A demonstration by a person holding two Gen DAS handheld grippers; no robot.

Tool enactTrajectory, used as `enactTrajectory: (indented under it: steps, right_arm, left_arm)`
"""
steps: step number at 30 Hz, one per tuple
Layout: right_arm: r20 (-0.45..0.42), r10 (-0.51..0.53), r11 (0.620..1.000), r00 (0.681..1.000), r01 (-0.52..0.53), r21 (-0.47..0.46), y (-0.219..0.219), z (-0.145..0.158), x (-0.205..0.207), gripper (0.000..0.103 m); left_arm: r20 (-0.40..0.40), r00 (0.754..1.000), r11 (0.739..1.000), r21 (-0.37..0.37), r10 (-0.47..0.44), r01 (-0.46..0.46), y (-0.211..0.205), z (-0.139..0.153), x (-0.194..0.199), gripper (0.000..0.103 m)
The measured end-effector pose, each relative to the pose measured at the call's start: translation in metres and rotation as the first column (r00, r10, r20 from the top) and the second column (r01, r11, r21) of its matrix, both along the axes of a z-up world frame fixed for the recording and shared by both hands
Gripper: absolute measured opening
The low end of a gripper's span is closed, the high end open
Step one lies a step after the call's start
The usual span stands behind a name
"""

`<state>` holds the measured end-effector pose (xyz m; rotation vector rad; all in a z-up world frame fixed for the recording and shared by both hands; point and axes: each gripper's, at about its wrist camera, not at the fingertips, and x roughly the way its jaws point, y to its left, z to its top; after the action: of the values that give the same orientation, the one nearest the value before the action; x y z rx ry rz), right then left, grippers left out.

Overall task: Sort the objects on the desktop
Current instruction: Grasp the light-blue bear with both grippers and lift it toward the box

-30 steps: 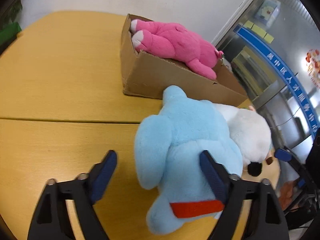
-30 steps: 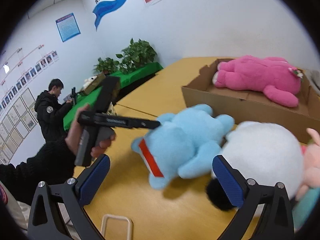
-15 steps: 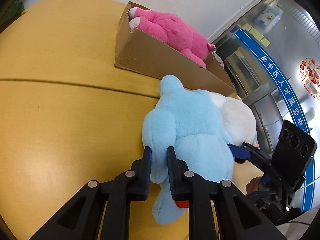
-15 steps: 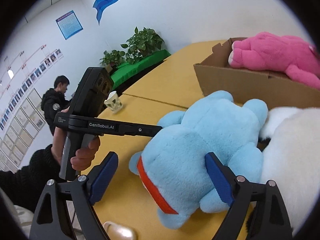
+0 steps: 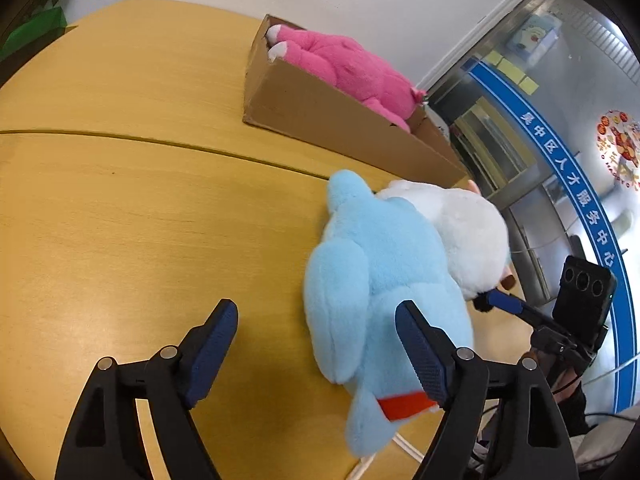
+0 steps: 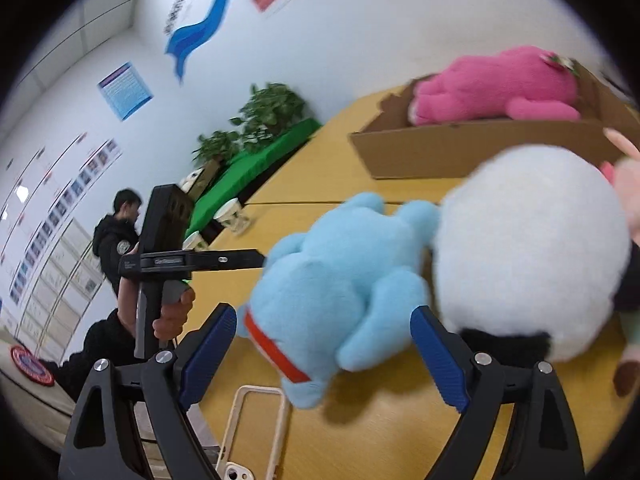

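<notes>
A light blue plush with a red collar lies on the yellow table, against a white plush. A cardboard box behind them holds a pink plush. My left gripper is open, its right finger beside the blue plush's body and its left finger over bare table. My right gripper is open in front of the blue plush, with the white plush to the right. The box and pink plush stand further back.
A phone case and a phone lie at the table's near edge in the right wrist view. Paper cups stand at the far left table edge. A person stands in the background by green-covered tables with plants.
My left gripper was shut on the blue plush's limb half a second ago and has opened wide. The blue plush now lies on the table. The right gripper has drawn back slightly.
</notes>
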<state>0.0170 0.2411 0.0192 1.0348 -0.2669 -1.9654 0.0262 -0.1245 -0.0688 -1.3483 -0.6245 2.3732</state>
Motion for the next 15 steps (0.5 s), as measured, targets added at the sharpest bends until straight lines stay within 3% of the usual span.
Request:
enactTrajectory:
  steps: [3, 5, 6, 7, 8, 9, 15]
  right_arm:
    - [0.08, -0.021, 0.999, 0.997, 0.023, -0.028, -0.002, -0.018, -0.011, 0.088]
    - [0.137, -0.044, 0.998, 0.99, 0.05, -0.046, -0.008, -0.034, -0.021, 0.072]
    - [0.153, -0.061, 0.997, 0.986, 0.066, -0.026, -0.012, -0.041, -0.024, 0.057]
    - [0.163, -0.076, 0.997, 0.984, 0.079, -0.015, -0.012, -0.046, -0.027, 0.039]
    - [0.173, -0.088, 0.996, 0.981, 0.091, -0.01, -0.012, -0.05, -0.029, 0.029]
    - [0.182, -0.092, 0.995, 0.979, 0.098, -0.02, -0.01, -0.052, -0.031, 0.025]
    - [0.117, -0.093, 0.995, 0.989, 0.089, 0.047, -0.01, -0.043, -0.017, 0.023]
  left_arm:
    - [0.031, 0.999, 0.999, 0.022, -0.032, 0.031, 0.008, -0.013, -0.016, 0.081]
    - [0.051, 0.997, 0.997, 0.051, -0.052, 0.049, 0.01, -0.019, -0.022, 0.051]
    - [0.052, 0.997, 0.997, 0.061, -0.055, 0.052, 0.01, -0.019, -0.022, 0.044]
    - [0.05, 0.997, 0.996, 0.071, -0.057, 0.053, 0.01, -0.018, -0.022, 0.03]
    - [0.045, 0.997, 0.997, 0.06, -0.06, 0.057, 0.011, -0.016, -0.02, 0.028]
    - [0.041, 0.997, 0.997, 0.056, -0.063, 0.061, 0.012, -0.014, -0.017, 0.027]
    - [0.017, 0.997, 0.997, 0.043, -0.071, 0.07, 0.022, 0.0, 0.01, 0.024]
